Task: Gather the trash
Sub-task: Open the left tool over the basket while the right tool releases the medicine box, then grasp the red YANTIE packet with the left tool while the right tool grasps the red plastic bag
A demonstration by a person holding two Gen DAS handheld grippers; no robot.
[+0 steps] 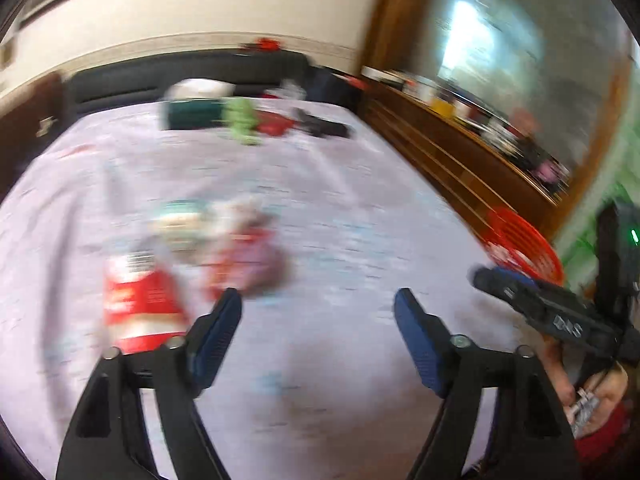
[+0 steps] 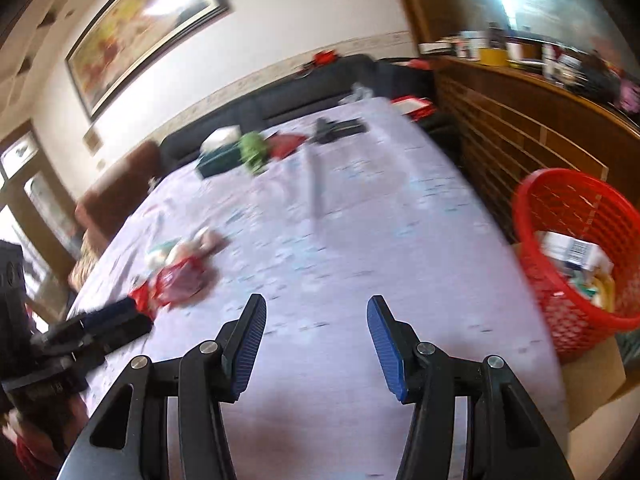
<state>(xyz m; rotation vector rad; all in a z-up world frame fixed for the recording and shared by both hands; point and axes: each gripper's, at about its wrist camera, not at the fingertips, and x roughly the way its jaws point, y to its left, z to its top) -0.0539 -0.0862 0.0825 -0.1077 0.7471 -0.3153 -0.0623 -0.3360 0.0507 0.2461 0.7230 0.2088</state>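
A heap of crumpled wrappers lies on the pale tablecloth: a red and white wrapper [image 1: 138, 304] and a reddish plastic bag [image 1: 248, 256] in the blurred left wrist view. The heap also shows in the right wrist view [image 2: 180, 276]. My left gripper [image 1: 318, 312] is open and empty, just short of the heap and to its right; it also shows in the right wrist view [image 2: 104, 326]. My right gripper [image 2: 316, 320] is open and empty over bare cloth. It appears in the left wrist view [image 1: 486, 276]. A red mesh basket [image 2: 560, 300] holding trash stands at the right.
At the table's far end lie a dark green box [image 2: 218, 162], a green crumpled item [image 2: 254, 154], a red item [image 2: 286, 144] and a black object [image 2: 338, 128]. A wooden sideboard [image 2: 532, 120] runs along the right. A dark sofa [image 2: 304, 84] stands behind the table.
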